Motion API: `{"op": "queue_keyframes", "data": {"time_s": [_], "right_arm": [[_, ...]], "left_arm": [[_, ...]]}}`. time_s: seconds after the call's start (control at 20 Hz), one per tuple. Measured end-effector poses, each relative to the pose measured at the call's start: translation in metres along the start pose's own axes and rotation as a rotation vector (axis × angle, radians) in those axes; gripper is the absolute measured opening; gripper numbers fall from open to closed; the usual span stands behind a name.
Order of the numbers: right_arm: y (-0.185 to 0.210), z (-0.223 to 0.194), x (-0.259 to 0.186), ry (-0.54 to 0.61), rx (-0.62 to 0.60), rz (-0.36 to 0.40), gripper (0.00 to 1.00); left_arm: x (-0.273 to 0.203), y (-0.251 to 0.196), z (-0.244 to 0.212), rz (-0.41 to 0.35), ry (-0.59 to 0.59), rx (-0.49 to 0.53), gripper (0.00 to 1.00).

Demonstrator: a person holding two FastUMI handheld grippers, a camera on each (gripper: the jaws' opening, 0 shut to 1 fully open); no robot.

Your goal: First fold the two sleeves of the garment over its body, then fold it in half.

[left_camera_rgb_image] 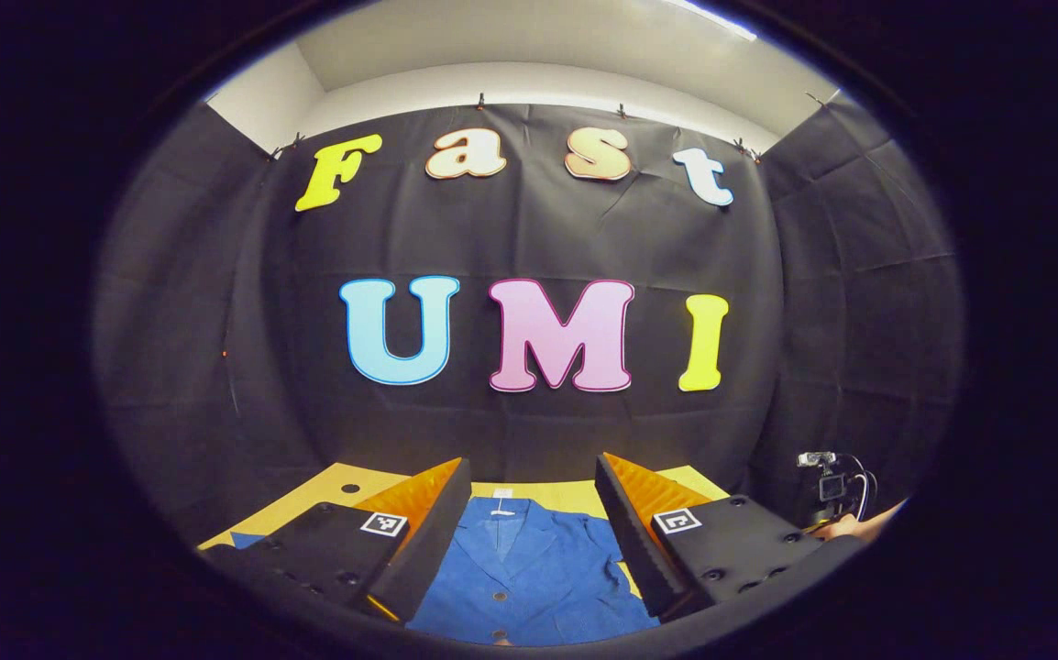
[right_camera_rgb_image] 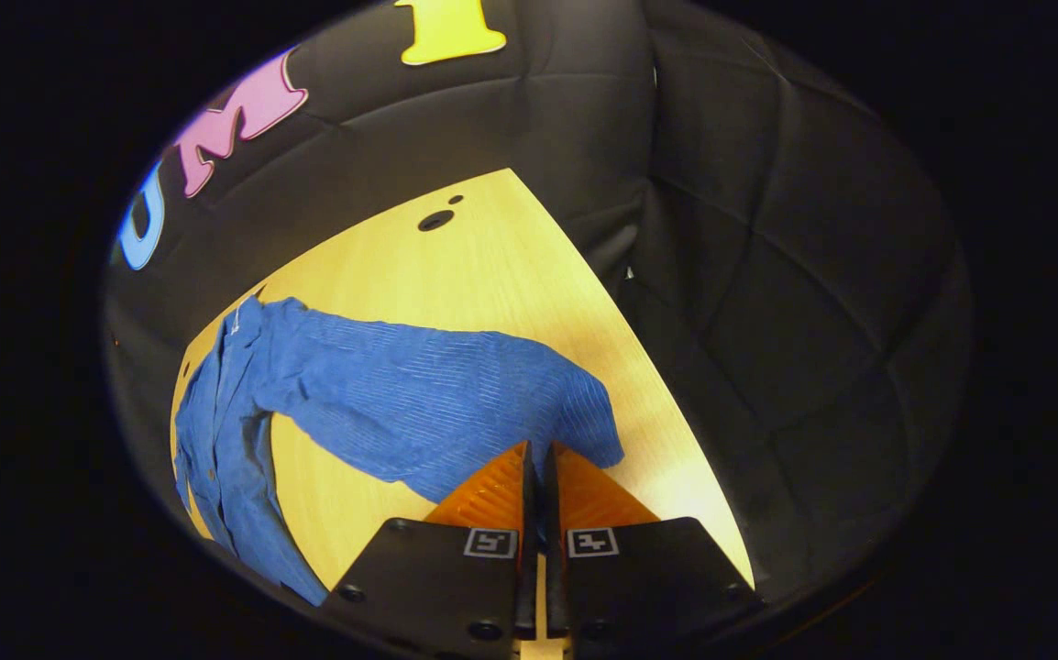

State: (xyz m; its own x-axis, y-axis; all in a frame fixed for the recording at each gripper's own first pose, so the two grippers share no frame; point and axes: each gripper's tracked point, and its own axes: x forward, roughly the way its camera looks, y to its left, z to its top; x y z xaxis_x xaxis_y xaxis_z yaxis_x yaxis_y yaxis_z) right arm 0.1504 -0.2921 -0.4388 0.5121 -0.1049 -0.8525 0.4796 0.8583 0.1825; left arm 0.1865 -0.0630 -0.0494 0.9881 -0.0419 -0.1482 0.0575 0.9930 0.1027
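A: On our left claw point(left_camera_rgb_image: 534, 532) the fingers are spread wide. Between them we see the blue garment point(left_camera_rgb_image: 529, 573) lying flat on the yellow bench point(left_camera_rgb_image: 332, 486). The fingers hide its sides.

B: Far right, we see a small camera point(left_camera_rgb_image: 827, 481), but it's hard to make out.

A: Our right claw point(right_camera_rgb_image: 536, 458) is pressed together, pinching the sleeve point(right_camera_rgb_image: 456, 399) at its end. The garment's bottom is cut off.

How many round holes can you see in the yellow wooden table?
2, in the right gripper view: a bigger round hole and a smaller one just beyond it, near the yellow wooden table's far edge. The blue garment may hide others.
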Motion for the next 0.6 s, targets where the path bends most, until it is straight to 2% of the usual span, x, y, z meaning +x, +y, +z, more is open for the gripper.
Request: {"op": "queue_keyframes", "data": {"time_s": [0.15,0.25,0.4,0.6], "right_arm": [[0.007,0.009,-0.029,-0.070,0.019,0.004,0.06],[0.012,0.014,-0.055,-0.141,0.009,0.002,0.06],[0.027,0.008,-0.090,-0.226,-0.063,-0.022,0.06],[0.071,0.007,-0.131,-0.321,-0.150,-0.056,0.06]], "left_arm": [[-0.007,0.009,0.002,-0.011,-0.006,-0.012,0.80],[-0.006,0.011,0.000,-0.044,-0.010,-0.026,0.80],[-0.004,0.020,-0.001,-0.103,-0.002,-0.026,0.80],[-0.005,0.047,0.003,-0.146,-0.002,-0.021,0.80]]}}
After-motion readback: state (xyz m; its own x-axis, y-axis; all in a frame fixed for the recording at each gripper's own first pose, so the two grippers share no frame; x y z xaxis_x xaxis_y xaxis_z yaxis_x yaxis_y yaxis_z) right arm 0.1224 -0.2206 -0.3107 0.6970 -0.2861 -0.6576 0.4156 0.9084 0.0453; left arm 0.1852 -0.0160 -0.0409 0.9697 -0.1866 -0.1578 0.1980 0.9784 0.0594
